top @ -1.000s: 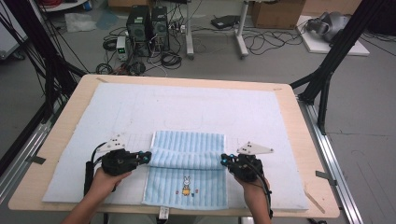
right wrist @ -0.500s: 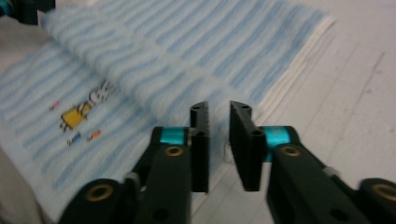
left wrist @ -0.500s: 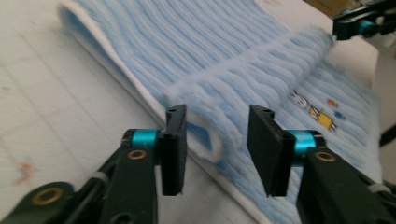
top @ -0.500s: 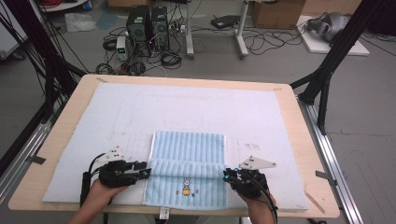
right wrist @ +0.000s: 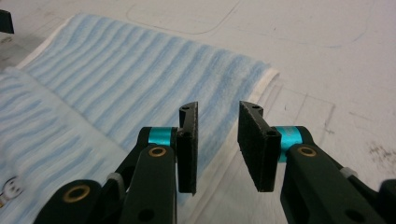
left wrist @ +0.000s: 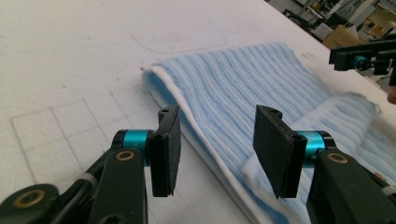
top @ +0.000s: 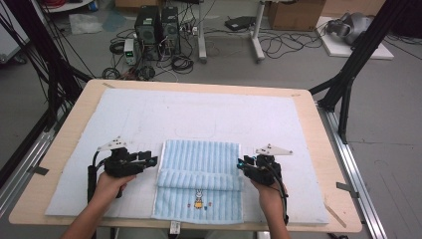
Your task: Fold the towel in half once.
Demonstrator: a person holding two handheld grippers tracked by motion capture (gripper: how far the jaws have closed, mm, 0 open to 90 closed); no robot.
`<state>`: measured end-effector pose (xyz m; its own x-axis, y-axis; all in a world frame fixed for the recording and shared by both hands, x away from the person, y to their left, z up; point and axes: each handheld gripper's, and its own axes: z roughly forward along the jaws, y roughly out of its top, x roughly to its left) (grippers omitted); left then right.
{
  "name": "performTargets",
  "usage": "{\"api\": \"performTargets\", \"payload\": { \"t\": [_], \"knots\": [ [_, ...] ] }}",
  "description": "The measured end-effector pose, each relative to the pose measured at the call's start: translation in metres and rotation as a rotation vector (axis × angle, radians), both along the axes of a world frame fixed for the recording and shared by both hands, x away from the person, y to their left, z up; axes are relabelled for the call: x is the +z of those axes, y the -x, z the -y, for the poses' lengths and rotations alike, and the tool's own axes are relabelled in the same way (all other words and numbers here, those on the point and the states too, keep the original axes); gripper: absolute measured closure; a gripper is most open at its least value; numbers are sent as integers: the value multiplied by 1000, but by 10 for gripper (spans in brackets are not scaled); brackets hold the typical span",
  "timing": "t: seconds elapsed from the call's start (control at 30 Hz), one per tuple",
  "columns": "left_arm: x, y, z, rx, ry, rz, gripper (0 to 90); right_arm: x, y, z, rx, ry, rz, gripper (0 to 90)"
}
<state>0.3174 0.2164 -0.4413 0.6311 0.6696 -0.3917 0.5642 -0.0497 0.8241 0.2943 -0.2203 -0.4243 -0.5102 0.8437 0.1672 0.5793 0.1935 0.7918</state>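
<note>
Both hands rest low on the desk (top: 64, 149), flanking the folded blue towel (top: 199, 184) lying between them. Left gripper (top: 149, 162) and right gripper (top: 242, 165) point inward, fingers just opened, apart and empty.

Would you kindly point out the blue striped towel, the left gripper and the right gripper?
blue striped towel (top: 201, 158): high view, flat striped part above the fold.
left gripper (top: 153, 161): high view, midway between its fingertips.
right gripper (top: 240, 165): high view, midway between its fingertips.
</note>
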Motion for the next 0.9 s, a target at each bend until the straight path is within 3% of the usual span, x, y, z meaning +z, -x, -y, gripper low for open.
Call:
{"api": "performTargets", "payload": {
  "t": [0.13, 0.23, 0.33, 0.4, 0.43, 0.5, 0.53, 0.57, 0.63, 0.83, 0.9],
  "knots": [
    [-5, -16, 7, 10, -3, -8, 555, -5, -15, -3, -9, 17, -23, 706],
    [-9, -26, 16, -7, -31, -43, 564, -10, -25, -3, -14, 27, -65, 704],
    [-13, -34, 23, -5, -34, -31, 564, -16, -33, -2, -16, 10, -98, 705],
    [-15, -40, 26, -14, -60, -101, 577, -18, -37, -4, -3, 23, -113, 783],
    [-15, -42, 28, -29, -85, -108, 600, -18, -39, -5, 12, 25, -117, 823],
    [-13, -42, 34, -53, -132, -60, 723, -18, -41, -7, 25, 46, -118, 870],
    [-12, -42, 36, -62, -147, -37, 825, -17, -41, -8, 30, 53, -109, 872],
    [-11, -42, 37, -60, -157, -22, 853, -17, -41, -9, 27, 55, -112, 874],
    [-11, -43, 38, -41, -144, -3, 869, -16, -42, -8, 32, 58, -102, 876],
    [-10, -45, 34, -27, -106, 1, 867, -11, -44, -6, 14, 41, -59, 877],
    [-9, -46, 32, 7, -93, 9, 865, -11, -48, -7, 8, 44, -55, 878]
  ]
}}
